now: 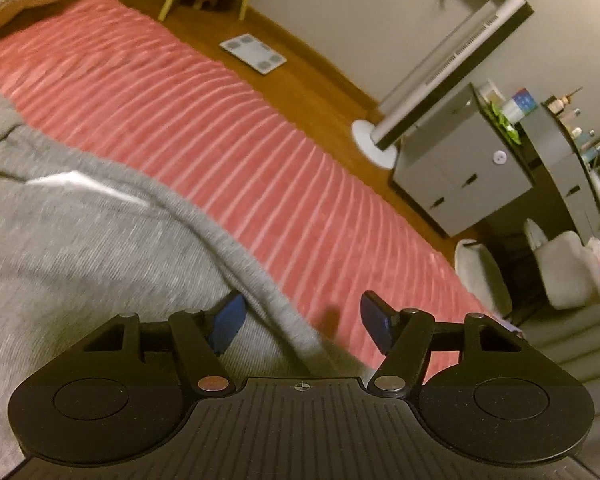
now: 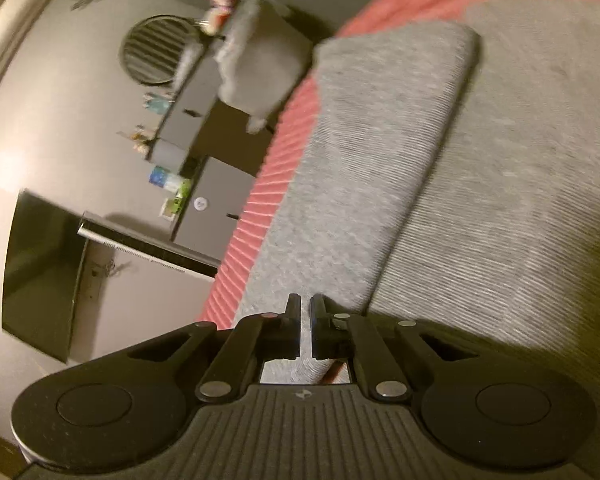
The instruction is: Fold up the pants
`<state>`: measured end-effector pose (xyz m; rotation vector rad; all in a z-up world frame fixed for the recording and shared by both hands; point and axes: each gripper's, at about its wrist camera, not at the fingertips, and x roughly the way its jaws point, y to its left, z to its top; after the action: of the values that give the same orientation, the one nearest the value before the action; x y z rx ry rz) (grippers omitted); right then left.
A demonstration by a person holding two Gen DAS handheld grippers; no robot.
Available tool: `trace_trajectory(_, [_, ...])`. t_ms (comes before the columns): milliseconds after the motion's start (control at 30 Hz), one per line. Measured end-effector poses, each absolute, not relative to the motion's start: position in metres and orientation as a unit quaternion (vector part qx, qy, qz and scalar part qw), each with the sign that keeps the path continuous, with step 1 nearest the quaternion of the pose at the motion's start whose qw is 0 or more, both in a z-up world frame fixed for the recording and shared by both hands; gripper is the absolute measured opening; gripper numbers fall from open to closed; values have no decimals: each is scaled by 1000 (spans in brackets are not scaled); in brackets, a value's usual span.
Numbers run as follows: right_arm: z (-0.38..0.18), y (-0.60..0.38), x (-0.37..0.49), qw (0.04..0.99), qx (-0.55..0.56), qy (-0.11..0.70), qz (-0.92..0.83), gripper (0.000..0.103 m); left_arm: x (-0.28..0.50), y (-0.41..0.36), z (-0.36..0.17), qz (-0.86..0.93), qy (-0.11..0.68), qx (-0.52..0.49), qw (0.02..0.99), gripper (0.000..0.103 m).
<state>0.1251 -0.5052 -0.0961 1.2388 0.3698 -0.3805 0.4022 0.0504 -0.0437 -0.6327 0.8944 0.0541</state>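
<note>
Grey pants (image 1: 80, 240) on red ribbed bedspread (image 1: 220, 120); left tool (image 1: 302, 322) released, right tool (image 2: 305, 320) clenched on pants hem.

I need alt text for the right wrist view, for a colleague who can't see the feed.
The right gripper, jaws nearly shut, pinches the edge of grey sweatpants with a strip of the fabric showing between them. A folded leg panel lies over the rest of the pants on a ribbed pink bedspread. Grey cabinets and a dark screen fill the tilted background.

Soft knit under my matt black claws

My pants (image 1: 80, 240) are grey, finely ribbed jersey; the bedspread (image 1: 228, 128) is pink, ridged plush cloth; the floor (image 1: 312, 80) is smooth wood, my fingers (image 1: 374, 320) matt plastic.
</note>
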Motion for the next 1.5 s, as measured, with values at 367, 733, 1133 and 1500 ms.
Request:
trace_trajectory(367, [-75, -503, 113, 767, 561, 223, -219, 59, 398, 47, -38, 39, 422, -252, 870, 17])
trace_trajectory(733, [-98, -512, 111, 769, 581, 165, -209, 7, 369, 53, -12, 24, 366, -270, 890, 11])
trace_trajectory(1133, [-22, -498, 63, 815, 524, 125, -214, 5, 205, 79, 64, -64, 250, -251, 933, 11])
trace_trajectory(1500, [16, -488, -48, 842, 421, 191, -279, 4, 39, 102, 3, -44, 318, -322, 891, 11])
